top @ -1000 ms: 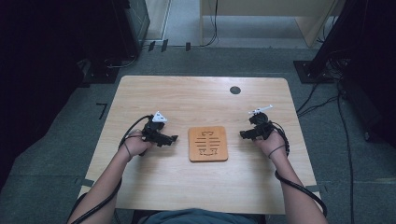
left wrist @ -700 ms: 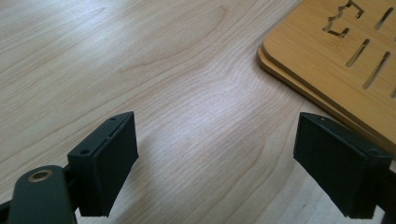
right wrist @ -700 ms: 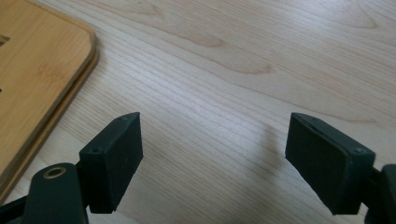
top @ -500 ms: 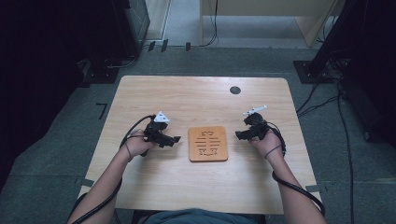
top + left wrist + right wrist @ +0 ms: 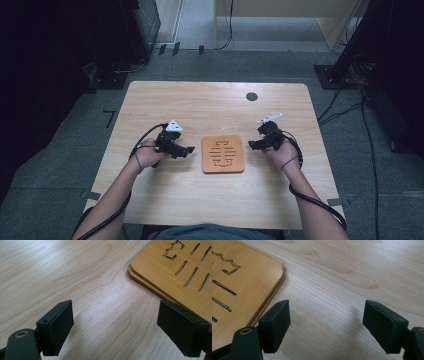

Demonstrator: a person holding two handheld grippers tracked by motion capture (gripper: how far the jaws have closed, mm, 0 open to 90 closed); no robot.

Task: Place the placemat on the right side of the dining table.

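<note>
A square bamboo trivet (image 5: 222,154) with cut slots lies flat at the middle of the table; its corner shows as the trivet (image 5: 175,270) and the trivet (image 5: 239,295) in the gripper views. My left gripper (image 5: 189,150) rests just left of it, open, jaws pointing at its left edge; between the jaws of the left gripper (image 5: 122,327) is bare wood. My right gripper (image 5: 251,145) sits just right of the trivet, open. Only tabletop lies between the jaws of the right gripper (image 5: 327,325).
The light wooden table (image 5: 210,105) has a round cable hole (image 5: 251,96) at the back right. Black cables trail from both grippers over the table's near edge. Dark equipment and floor cables surround the table.
My right gripper has moved left and a little nearer, closing in on the trivet's right edge. The left gripper has stayed put.
</note>
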